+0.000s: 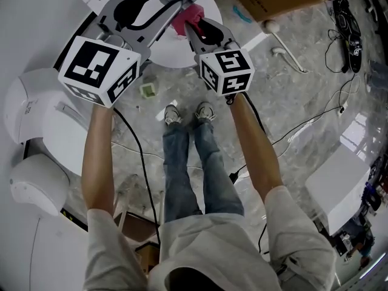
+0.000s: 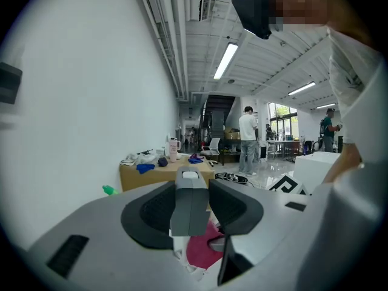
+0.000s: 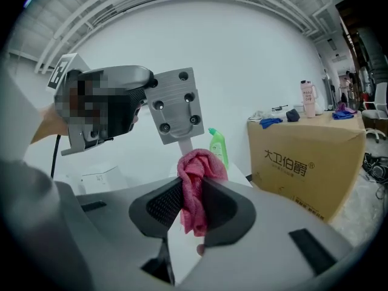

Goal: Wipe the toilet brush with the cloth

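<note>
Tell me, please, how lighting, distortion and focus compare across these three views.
Head view: evenly lit and sharp, with glare on the glossy floor. Left gripper view: strong fisheye with dark corners, bright ceiling lights, the toilet brush slightly soft up close. Right gripper view: same curved edges, bright wall, the cloth crisp.

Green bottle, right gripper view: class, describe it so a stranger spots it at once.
Start at the printed cardboard box on the right. Left of it, before the white wall, stands the green bottle. It alone is bright green, behind the pink cloth.
</note>
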Motion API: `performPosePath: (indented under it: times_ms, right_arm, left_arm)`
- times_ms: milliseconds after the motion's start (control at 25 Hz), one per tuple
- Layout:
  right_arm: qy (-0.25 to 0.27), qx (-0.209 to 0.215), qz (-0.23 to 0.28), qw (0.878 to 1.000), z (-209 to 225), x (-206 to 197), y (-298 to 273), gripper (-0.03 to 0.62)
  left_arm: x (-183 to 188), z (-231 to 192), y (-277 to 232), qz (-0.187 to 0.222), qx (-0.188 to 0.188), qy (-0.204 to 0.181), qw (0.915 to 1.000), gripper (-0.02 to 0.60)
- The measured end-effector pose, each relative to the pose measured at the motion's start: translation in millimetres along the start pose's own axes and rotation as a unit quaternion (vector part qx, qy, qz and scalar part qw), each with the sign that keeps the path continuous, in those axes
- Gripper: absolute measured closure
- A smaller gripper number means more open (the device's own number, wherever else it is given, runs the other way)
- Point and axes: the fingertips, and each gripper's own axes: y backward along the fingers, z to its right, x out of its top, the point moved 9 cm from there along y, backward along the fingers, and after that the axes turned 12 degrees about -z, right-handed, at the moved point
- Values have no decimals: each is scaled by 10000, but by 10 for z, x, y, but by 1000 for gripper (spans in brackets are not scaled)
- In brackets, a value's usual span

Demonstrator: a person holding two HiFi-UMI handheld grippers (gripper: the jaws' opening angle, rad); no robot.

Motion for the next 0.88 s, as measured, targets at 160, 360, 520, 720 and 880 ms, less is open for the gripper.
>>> performPosePath:
  times_ms: [160, 360, 520, 720, 880]
  right_arm:
    - [-33, -7, -129, 9999, 39, -29, -85, 493]
    - [-138, 0, -411, 9991, 81, -147, -206, 493]
    - [-182, -16, -640, 9978, 158, -243, -329, 493]
    - [-226, -99, -843, 9961, 227, -336, -466, 494]
    - [-315, -121, -1052, 9939, 257, -430, -568, 494]
  left_arm:
    - [14, -4, 4, -4, 1, -44, 10000, 393]
    - [11, -7, 20, 10, -19, -15, 10000, 393]
    - [7, -20, 7, 25, -29, 10, 10000, 393]
    - [6, -18, 14, 46, -33, 4, 10000, 393]
    - [17, -11, 9, 11, -82, -70, 9999, 393]
